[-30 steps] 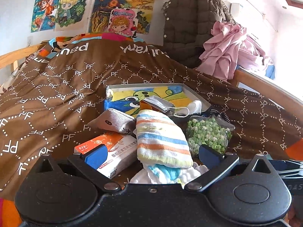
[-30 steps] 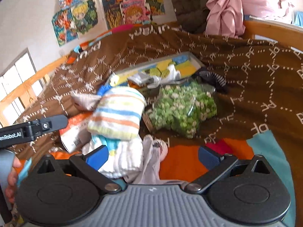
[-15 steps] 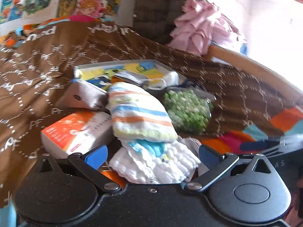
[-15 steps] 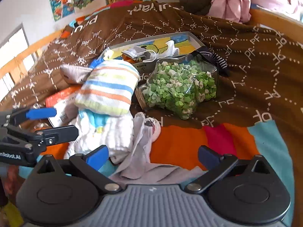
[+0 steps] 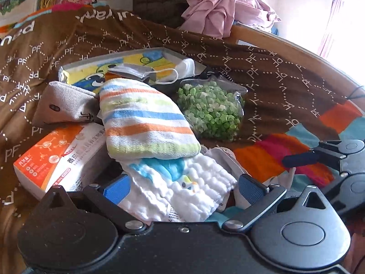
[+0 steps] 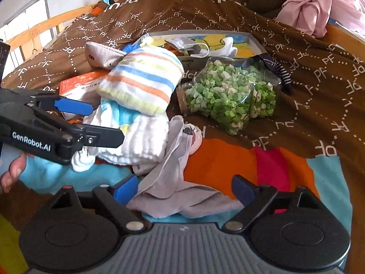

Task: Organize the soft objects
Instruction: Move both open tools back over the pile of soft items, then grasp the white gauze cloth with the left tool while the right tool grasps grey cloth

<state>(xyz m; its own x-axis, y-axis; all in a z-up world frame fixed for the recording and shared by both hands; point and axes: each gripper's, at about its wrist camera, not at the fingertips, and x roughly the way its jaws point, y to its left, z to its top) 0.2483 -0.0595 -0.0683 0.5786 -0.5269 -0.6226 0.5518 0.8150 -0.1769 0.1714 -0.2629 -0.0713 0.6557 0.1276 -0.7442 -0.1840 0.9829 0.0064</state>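
A striped folded towel lies on top of a white quilted cloth with a blue print on the bed. My left gripper is open, its fingers either side of the white cloth's near edge. A pale grey cloth lies crumpled between the open fingers of my right gripper. A grey pouch and a face mask lie further back.
A jar of green paper stars lies on its side right of the towel. An orange and white box sits at left. A shallow grey box with a cartoon print stands behind. Pink clothes hang over the bed rail.
Both grippers have moved closer to the pile and lower. The left now straddles the white cloth; the right now straddles the grey cloth. Nothing has been taken hold of.
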